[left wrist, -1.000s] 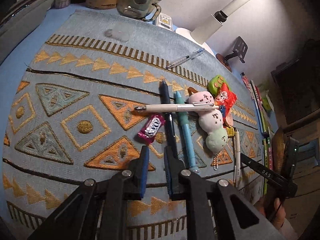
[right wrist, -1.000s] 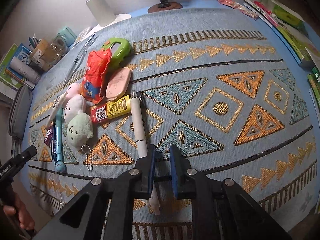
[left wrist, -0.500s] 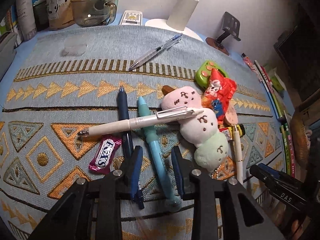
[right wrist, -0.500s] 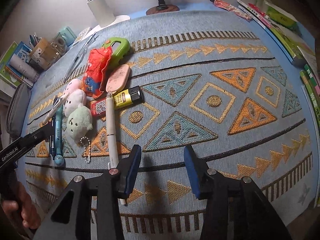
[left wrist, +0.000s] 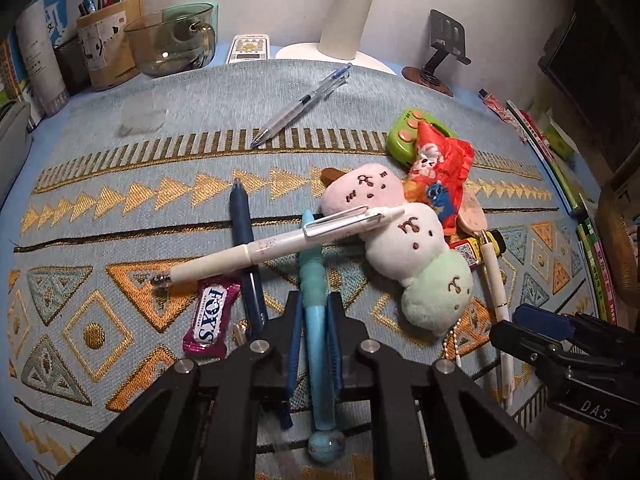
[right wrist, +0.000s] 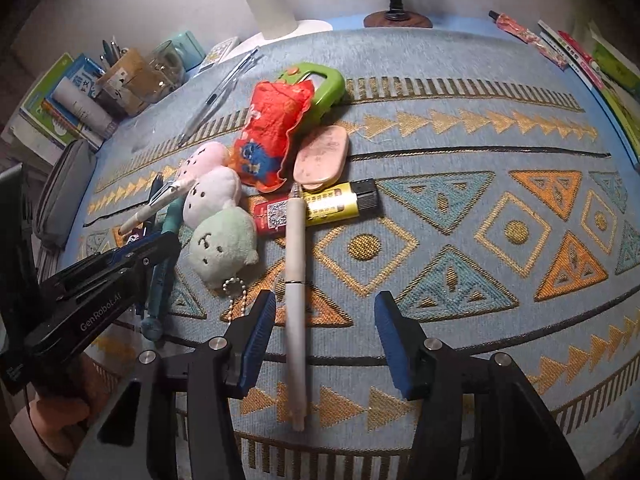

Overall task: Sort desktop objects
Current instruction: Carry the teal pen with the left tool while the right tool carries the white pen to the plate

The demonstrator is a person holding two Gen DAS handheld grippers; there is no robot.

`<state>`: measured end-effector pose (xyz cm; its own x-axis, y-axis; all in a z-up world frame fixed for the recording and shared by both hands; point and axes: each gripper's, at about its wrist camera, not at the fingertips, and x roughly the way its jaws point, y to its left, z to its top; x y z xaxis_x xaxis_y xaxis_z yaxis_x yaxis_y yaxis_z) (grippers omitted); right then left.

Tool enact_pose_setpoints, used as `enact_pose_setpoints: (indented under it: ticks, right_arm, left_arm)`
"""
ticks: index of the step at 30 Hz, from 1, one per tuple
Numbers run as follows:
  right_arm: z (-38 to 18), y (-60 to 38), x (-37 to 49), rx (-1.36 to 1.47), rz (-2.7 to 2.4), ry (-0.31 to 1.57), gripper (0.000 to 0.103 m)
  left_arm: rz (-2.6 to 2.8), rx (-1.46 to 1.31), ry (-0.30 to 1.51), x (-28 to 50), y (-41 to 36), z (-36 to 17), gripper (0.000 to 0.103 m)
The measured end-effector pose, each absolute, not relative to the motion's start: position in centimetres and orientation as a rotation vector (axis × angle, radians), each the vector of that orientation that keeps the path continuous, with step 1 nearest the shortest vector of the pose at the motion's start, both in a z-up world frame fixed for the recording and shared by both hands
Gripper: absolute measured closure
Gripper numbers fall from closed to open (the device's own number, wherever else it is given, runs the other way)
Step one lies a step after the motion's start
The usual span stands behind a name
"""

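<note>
a cluttered desk (left wrist: 120,184) is covered by a patterned mat; the left claw (left wrist: 314,336) is clenched on the teal pen (left wrist: 316,320), whose far end lies under the white pen (left wrist: 276,246), so it is best drawn back low and slowly. the right claw (right wrist: 325,344) is spread wide, released, over the cream pen (right wrist: 295,280)

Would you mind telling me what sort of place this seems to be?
Most likely a home study desk: a pen holder full of pens, a white desk lamp and a row of books ring a patterned mat strewn with stationery.
</note>
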<state>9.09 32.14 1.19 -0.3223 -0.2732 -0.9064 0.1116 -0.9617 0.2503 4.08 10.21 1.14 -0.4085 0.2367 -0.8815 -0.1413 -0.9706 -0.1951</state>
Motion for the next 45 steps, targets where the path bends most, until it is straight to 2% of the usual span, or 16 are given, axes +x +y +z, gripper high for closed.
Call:
enact_pose_setpoints:
  ticks: [2,4,6,7,8,11,19,27,45]
  right_arm:
    - [1.0,31.7,9.4,1.668,-2.395,-0.151,0.052]
    - [0.9,31.2,9.1,1.661,-2.426,-0.084,0.059]
    - [1.0,30.8,9.1,1.655,-2.448,-0.023,0.073]
    - [1.0,30.8,9.1,1.654,-2.452,-0.002,0.091]
    - [1.0,30.9,9.1,1.659,-2.440,-0.019,0.092]
    - [1.0,32.4,9.2,1.673,-2.423,-0.127,0.092]
    - [4.1,36.8,11.1,1.616,-2.432,-0.206,0.092]
    - [7.3,39.8,10.1,1.542,-2.465,-0.332,0.092]
    - [17.7,55.7,12.9,1.249,-2.736,-0.459,0.092]
  left_arm:
    - [2.441,-1.565,-0.152,4.5,10.1,1.3,0.093]
    - [2.419,-1.562,-0.140,5.0,10.3,1.3,0.093]
    - [2.408,-1.556,-0.113,5.4,10.8,1.4,0.093]
    - [2.400,-1.555,-0.118,5.7,10.9,1.5,0.093]
    - [2.394,-1.557,-0.124,5.9,11.0,1.5,0.093]
    - [2.382,-1.561,-0.141,6.5,11.4,1.9,0.093]
    - [2.366,-1.533,-0.192,8.5,14.2,4.9,0.093]
    - [2.370,-1.390,-0.202,9.5,19.4,10.1,0.093]
    - [2.208,-1.038,-0.077,9.5,39.0,20.5,0.093]
